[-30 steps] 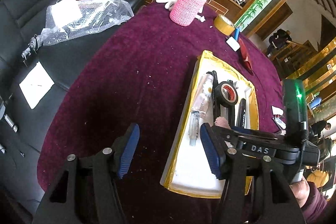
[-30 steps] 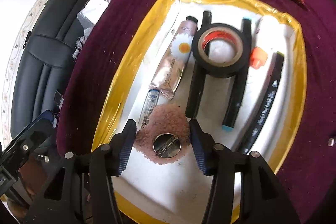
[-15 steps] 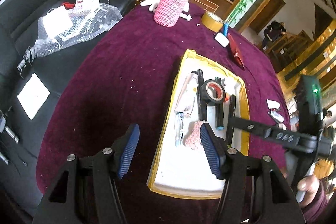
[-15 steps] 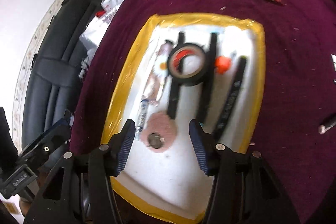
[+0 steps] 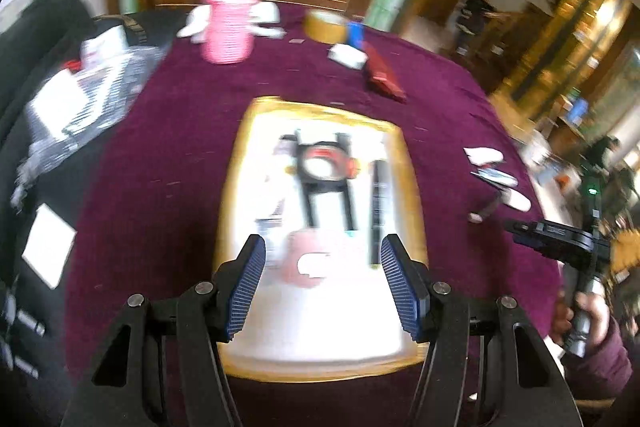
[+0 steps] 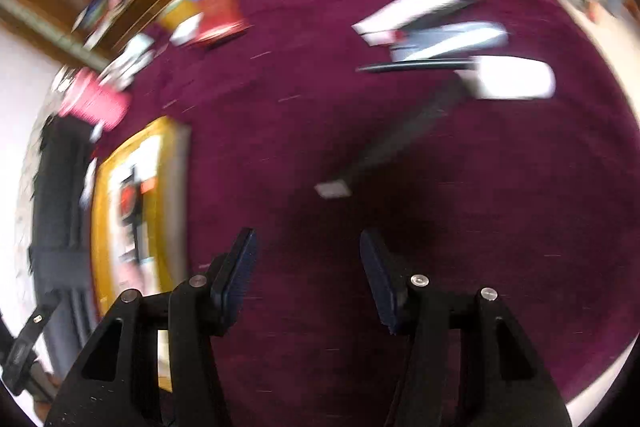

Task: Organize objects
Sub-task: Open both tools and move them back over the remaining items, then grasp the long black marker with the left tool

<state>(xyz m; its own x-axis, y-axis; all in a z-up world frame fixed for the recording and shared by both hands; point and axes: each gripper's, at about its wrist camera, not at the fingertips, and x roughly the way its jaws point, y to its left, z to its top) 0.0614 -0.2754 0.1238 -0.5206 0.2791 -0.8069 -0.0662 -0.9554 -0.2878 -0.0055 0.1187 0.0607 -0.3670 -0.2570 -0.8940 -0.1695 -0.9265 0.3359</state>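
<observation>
A yellow-rimmed white tray point(image 5: 404, 163) lies on the purple tablecloth and holds a black tape roll point(image 5: 324, 165), black pens, a tube and a pink fuzzy puff point(image 5: 308, 259). My left gripper point(image 5: 322, 283) is open and empty, above the tray's near end, over the puff. My right gripper point(image 6: 306, 275) is open and empty over bare cloth to the right of the tray point(image 6: 168, 187). Ahead of it lie a dark pen point(image 6: 392, 143) and several white and grey items point(image 6: 448, 39). Both views are blurred.
A pink knitted bottle point(image 5: 228, 27), yellow tape roll point(image 5: 324, 25), white eraser point(image 5: 346, 55) and red packet point(image 5: 382, 75) stand at the table's far side. A black sofa point(image 5: 52, 115) with bubble wrap is at the left. The right gripper shows in the left wrist view point(image 5: 560, 243).
My right gripper has left the puff in the tray and swung right, off the tray, toward the loose items. My left gripper has swung to face the tray squarely.
</observation>
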